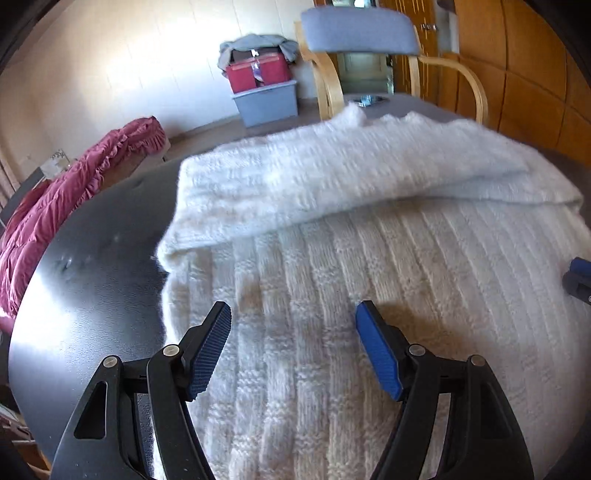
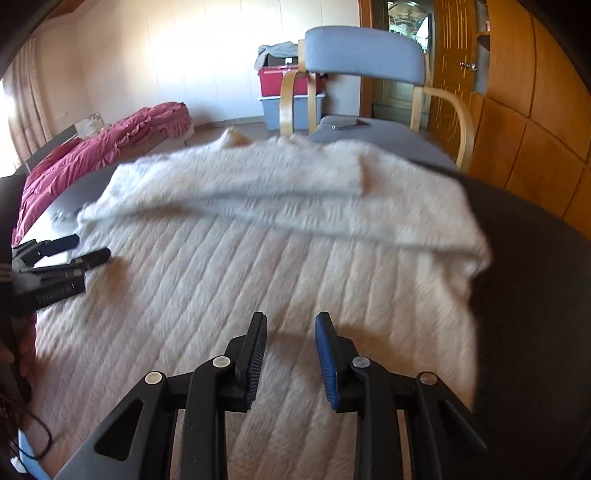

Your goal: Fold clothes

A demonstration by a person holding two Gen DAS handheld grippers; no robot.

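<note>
Sweater (image 1: 369, 295) lies flat on the table (image 1: 92, 258) with its far part doubled toward us, a fold seemingly midway, while our left gripper (image 1: 293, 314) gapes wide and our right gripper (image 2: 291, 325) narrower, both empty, so we judge another fold remains.

Blue chair (image 2: 364, 55), wood panelling (image 2: 528, 110) — sunlit wall (image 2: 184, 44)

- One white knit sweater (image 1: 369, 295) on my one dark table (image 1: 92, 277).
- My two tongs: left gripper (image 1: 293, 314), right gripper (image 2: 291, 325).
- One far chair (image 1: 362, 33).
- Two stacked bins (image 1: 264, 88), far.
- One red blanket (image 1: 74, 192), left.
</note>
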